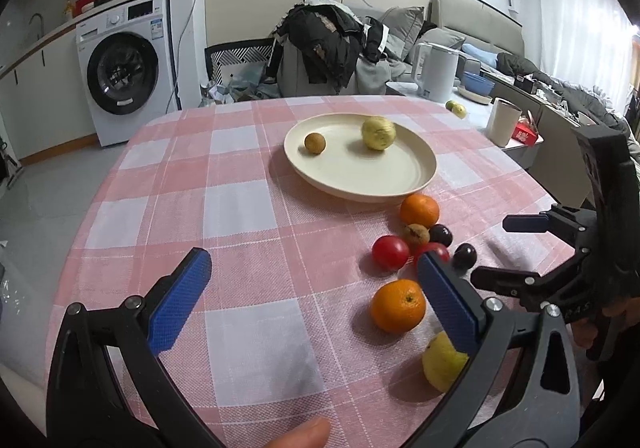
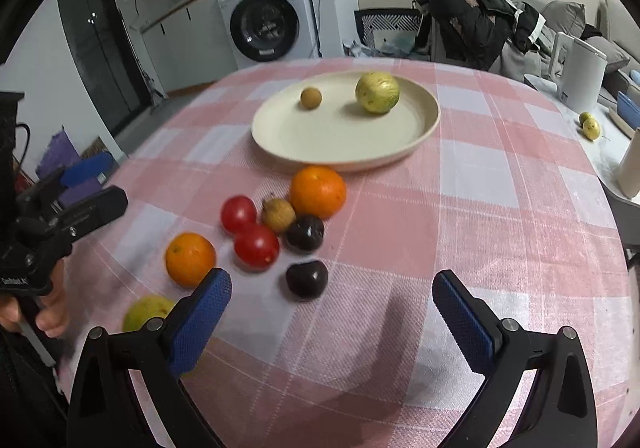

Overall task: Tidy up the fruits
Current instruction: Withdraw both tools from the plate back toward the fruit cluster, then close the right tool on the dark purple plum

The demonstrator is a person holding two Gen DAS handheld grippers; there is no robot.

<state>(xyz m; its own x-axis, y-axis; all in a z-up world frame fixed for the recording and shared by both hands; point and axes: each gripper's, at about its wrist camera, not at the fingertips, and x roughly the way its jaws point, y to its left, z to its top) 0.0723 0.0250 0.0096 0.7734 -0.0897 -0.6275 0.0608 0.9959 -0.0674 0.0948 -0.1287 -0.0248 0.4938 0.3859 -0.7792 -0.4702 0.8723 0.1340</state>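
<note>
A cream plate [image 1: 400,180] [image 2: 340,152] on the pink checked tablecloth holds a yellow-green round fruit [image 1: 378,133] [image 2: 377,92] and a small brown longan [image 1: 315,143] [image 2: 311,97]. In front of the plate lie two oranges [image 1: 398,305] [image 1: 419,210], two red tomatoes [image 2: 238,213] [image 2: 256,246], a longan [image 2: 278,214], two dark plums [image 2: 305,233] [image 2: 307,279] and a yellow-green fruit [image 1: 442,366] [image 2: 146,311]. My left gripper [image 1: 316,288] is open and empty, left of the near orange. My right gripper [image 2: 332,304] is open and empty, just before the near plum.
A white kettle [image 1: 436,69], a blue bowl [image 1: 478,83], a white cup [image 1: 502,121] and two small green fruits [image 2: 590,126] sit on a side table to the right. A chair heaped with clothes [image 1: 324,44] stands behind the table. A washing machine [image 1: 124,68] is at the far left.
</note>
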